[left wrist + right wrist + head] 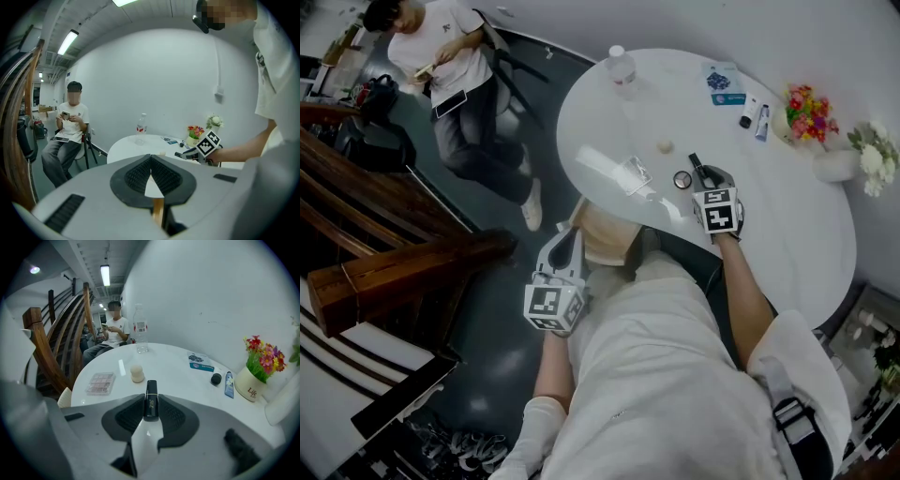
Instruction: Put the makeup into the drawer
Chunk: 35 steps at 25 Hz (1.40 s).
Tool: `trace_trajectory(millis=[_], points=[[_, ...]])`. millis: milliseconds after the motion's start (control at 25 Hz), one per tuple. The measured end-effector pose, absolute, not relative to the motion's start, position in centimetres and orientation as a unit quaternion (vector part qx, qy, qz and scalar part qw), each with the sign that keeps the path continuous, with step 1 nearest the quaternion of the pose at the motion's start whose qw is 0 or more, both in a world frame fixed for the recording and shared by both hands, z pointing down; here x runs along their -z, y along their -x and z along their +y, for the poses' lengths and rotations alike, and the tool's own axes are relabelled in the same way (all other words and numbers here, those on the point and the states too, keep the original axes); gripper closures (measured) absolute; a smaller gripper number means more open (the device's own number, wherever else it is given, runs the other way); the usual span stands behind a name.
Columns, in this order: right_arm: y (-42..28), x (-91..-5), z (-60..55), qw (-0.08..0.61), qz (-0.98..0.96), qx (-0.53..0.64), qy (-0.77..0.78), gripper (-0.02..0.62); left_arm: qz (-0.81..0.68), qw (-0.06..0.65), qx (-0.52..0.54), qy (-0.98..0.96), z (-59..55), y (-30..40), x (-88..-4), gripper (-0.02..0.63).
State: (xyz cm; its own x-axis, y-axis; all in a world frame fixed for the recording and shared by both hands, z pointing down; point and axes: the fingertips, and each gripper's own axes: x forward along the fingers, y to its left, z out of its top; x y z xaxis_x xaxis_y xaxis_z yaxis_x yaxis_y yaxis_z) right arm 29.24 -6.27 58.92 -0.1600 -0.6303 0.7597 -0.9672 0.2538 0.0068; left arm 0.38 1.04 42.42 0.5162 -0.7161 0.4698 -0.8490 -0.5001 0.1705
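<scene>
My right gripper (703, 176) hangs above the white round table (787, 234) and is shut on a black lipstick tube (150, 392), which sticks out past the pads toward the table's middle. On the table lie a clear eyeshadow palette (100, 382), a beige sponge (137, 373) and a small round compact (682, 179). My left gripper (567, 242) is shut and sits below the table's near edge, beside the light wooden drawer (609, 242). In the left gripper view the jaws meet with nothing between the pads (164, 176).
A water bottle (621, 66), a blue card (724, 82), two small tubes (756, 116), a pot of coloured flowers (806, 112) and white flowers (872, 155) stand at the table's far side. A person sits on a chair (450, 66) at the far left. Wooden stair rails (384, 253) run along the left.
</scene>
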Motion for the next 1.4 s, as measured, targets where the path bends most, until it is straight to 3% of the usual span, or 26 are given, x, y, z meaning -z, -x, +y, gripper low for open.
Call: trace_trajectory(millis=[720,1400], points=[[-15.5,-53.8,-5.6,0.306,-0.779,-0.204,-0.507,0.503,-0.463,0.199,-0.163,-0.848,3.2,7.2,-42.2,0.595],[-2.1,-54.7,-2.1,0.307,-0.835,-0.199,-0.412,0.505,-0.482,0.222,-0.158,-0.833,6.2,14.5,-43.3,0.595]])
